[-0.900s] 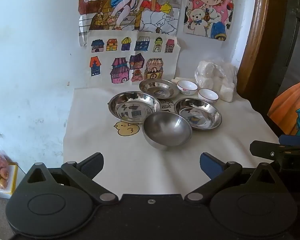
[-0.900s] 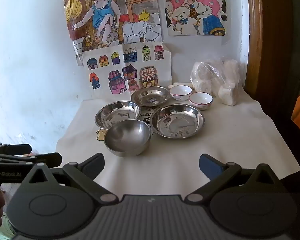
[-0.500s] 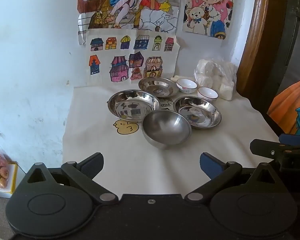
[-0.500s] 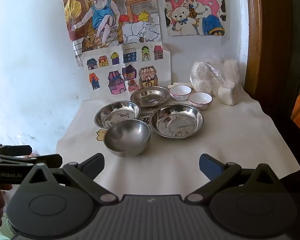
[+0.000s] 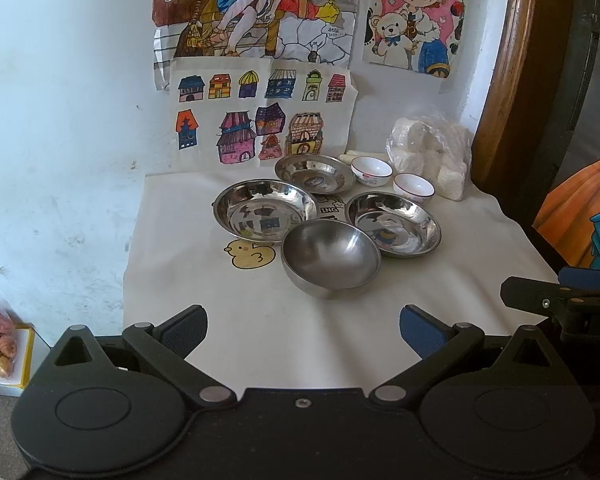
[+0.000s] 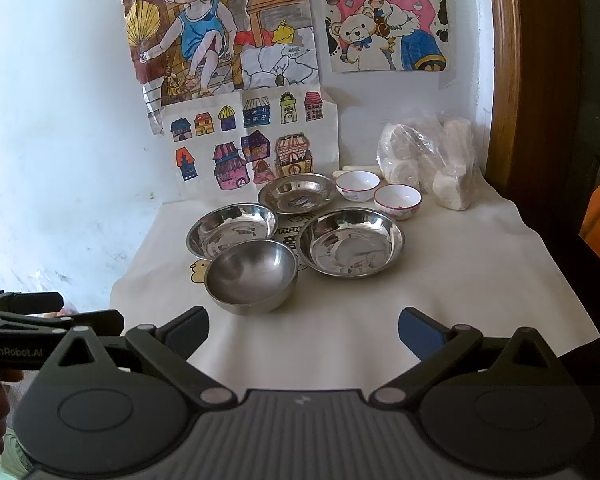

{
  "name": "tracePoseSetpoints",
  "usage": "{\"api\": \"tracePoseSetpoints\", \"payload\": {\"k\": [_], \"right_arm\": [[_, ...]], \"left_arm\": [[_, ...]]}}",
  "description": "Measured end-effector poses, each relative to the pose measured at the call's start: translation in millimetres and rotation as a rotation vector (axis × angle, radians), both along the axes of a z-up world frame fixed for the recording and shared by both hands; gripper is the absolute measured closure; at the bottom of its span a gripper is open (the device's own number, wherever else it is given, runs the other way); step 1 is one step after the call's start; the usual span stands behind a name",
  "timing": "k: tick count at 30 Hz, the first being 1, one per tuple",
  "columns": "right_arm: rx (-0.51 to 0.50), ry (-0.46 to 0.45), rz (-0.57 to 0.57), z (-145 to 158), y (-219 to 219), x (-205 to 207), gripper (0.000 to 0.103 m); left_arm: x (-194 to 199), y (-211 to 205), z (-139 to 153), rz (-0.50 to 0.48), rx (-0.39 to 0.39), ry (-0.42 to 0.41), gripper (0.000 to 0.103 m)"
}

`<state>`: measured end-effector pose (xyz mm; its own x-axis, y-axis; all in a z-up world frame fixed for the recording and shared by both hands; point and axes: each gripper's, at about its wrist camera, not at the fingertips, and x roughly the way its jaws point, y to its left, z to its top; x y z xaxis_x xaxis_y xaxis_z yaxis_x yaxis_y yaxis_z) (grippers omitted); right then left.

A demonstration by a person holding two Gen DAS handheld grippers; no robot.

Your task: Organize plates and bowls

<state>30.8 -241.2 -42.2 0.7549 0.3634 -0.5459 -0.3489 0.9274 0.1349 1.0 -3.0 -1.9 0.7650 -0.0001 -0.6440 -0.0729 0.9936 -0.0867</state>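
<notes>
Both tools, left [image 5: 303,322] and right [image 6: 303,325], hang wide and empty at the worktop's [image 6: 460,280] near edge. Nearest is the deep bowl [image 6: 251,276], beside three plates; pinch its rim and lift straight.

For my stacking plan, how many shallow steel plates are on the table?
3: left plate, back plate near the wall drawings, right plate. The deep steel bowl in front hides none.
</notes>
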Motion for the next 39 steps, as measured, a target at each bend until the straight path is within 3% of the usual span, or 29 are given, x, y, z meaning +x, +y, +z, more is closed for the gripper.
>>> {"api": "tracePoseSetpoints", "payload": {"k": [39], "right_arm": [[0.001,0.002,-0.005,-0.4,-1.1,0.2,0.000]], "left_arm": [[2.6,-5.0,-4.0,-0.005,0.001,0.005,0.001]]}}
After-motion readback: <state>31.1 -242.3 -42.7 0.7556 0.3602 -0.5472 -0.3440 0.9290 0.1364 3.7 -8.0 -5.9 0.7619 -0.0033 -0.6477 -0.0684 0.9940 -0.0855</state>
